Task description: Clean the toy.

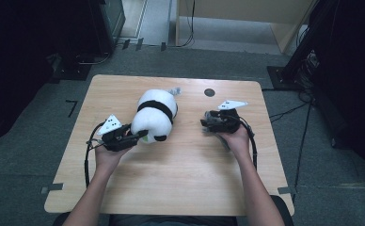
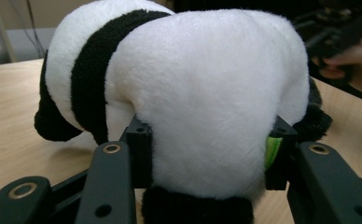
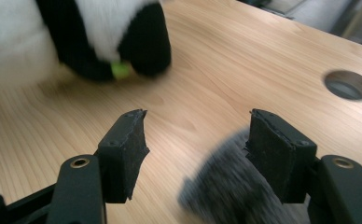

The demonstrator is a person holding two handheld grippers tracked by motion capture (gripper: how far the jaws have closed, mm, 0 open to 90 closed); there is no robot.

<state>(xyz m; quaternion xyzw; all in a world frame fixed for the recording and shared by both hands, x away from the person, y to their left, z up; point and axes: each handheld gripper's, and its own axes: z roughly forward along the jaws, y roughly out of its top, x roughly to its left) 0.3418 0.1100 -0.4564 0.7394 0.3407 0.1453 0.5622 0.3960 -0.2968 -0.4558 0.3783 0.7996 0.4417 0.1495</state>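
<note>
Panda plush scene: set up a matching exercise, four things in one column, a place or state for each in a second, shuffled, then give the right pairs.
Things:
1. panda plush
2. left tool
3. right tool
4. round hole

Places or states:
A. open over bare wood, with a grey fuzzy thing beside one jaw
B. in the tabletop near the far edge
C. lying on the table's middle, white with a black band
D. closed on the plush's white end

Pairs: 1-C, 2-D, 3-A, 4-B
</note>
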